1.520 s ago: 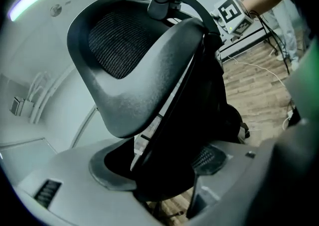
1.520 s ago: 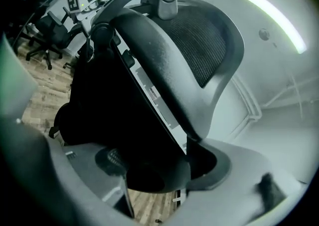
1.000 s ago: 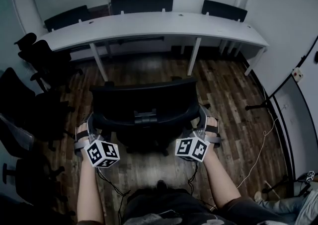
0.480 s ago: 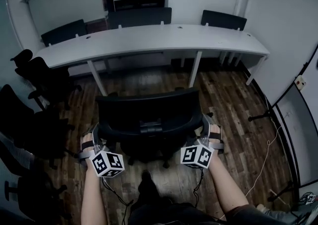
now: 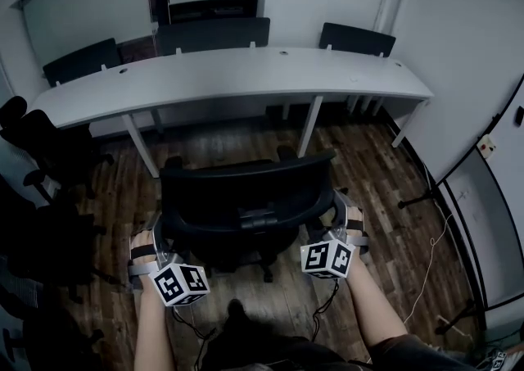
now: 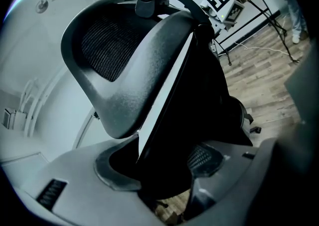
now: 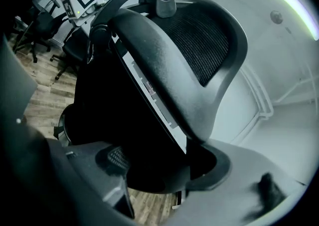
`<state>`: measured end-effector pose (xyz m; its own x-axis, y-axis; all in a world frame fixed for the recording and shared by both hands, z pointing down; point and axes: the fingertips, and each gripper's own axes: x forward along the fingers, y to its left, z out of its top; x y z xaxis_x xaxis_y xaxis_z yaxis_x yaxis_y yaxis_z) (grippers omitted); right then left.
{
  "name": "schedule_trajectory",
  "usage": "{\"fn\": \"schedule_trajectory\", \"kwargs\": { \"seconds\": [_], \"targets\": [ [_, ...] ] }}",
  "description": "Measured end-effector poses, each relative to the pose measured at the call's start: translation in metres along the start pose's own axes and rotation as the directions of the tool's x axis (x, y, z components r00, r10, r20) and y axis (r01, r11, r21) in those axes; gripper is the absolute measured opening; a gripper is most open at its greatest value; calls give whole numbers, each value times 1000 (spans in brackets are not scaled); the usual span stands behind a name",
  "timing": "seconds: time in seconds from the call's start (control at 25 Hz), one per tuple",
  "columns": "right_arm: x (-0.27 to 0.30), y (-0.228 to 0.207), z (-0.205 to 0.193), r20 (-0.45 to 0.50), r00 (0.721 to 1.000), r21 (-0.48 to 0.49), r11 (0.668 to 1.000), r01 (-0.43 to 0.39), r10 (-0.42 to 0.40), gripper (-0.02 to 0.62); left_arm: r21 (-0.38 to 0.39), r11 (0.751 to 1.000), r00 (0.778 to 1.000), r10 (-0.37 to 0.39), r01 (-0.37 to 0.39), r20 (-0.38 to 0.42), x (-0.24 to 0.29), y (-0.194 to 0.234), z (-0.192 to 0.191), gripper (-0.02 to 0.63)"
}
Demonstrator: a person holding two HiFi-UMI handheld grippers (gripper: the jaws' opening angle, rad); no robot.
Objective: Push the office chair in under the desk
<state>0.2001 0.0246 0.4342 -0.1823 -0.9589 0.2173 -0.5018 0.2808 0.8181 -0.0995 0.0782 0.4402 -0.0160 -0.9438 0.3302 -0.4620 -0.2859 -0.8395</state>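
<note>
Left gripper [image 5: 157, 228] jaws just closing, clamped on office chair [image 5: 246, 193] backrest edge; right gripper [image 5: 337, 207] clamps opposite edge; desk [image 5: 229, 74] ahead, apart

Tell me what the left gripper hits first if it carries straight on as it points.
The office chair. The left gripper has its jaws, which have just been closing further, astride the backrest's edge, so it meets that at once. The desk lies beyond.
</note>
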Motion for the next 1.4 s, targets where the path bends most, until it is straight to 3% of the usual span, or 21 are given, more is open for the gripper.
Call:
{"fn": "schedule_trajectory", "kwargs": {
  "seconds": [0.44,0.84,1.0,1.28,1.4],
  "targets": [
    [115,-9,33,-50,999,5,1000,-1,2,318,11,1000,1000,-12,12,10,112,56,-21,272],
    [172,-9,51,-33,999,15,1000,8,-8,319,25,1000,1000,-12,11,29,168,82,-34,271],
    [233,-22,69,-39,999,17,1000,7,-6,318,24,999,999,-28,28,17,226,115,-39,271],
    [269,-18,68,6,999,19,999,44,-45,318,18,1000,1000,-17,17,9,265,116,-46,272],
    [314,-30,78,4,999,14,999,38,-38,319,12,1000,1000,-22,22,7,306,138,-46,272]
  ]
}}
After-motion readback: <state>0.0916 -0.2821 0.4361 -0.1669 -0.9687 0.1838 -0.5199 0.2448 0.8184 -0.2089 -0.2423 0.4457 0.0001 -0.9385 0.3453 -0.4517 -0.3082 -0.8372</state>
